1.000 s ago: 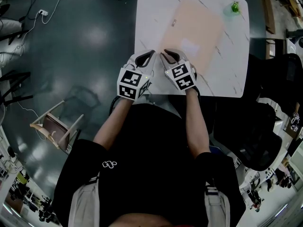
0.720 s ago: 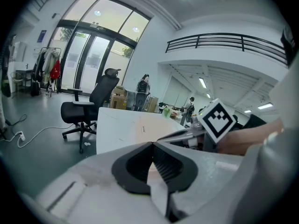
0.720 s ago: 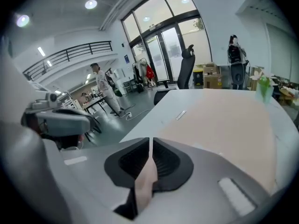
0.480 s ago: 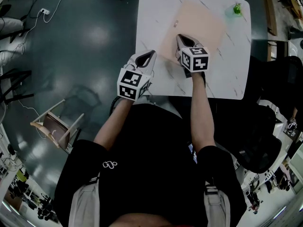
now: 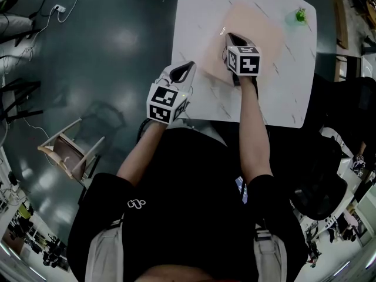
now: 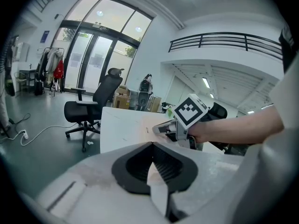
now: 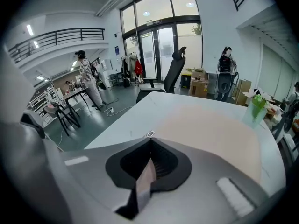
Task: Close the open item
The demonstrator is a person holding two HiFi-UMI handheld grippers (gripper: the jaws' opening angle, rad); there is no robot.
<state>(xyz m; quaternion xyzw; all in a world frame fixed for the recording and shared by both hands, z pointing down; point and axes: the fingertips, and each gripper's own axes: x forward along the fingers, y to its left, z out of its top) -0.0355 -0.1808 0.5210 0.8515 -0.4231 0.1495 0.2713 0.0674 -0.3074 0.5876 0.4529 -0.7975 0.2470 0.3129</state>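
Peach-pink and flat, the item (image 5: 258, 28) lies mid-way across the white marble table (image 5: 194, 16). Over its left edge sits the right gripper (image 5: 230, 36), jaws just closed together, tip beside a small tab (image 5: 222, 30). At the table's near edge the left gripper (image 5: 189, 65) hangs empty, jaws together.

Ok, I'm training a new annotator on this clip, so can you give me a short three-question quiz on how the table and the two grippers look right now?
1. True or false: the right gripper is over the peach flat item on the white table.
2. Seen from the person, where on the table does the green plant stand? A. near left corner B. far right corner C. the middle
3. Fill the gap: the left gripper's jaws are ___.
Key: 1 true (its jaws have just closed, with nothing seen between them); 2 B; 3 together.
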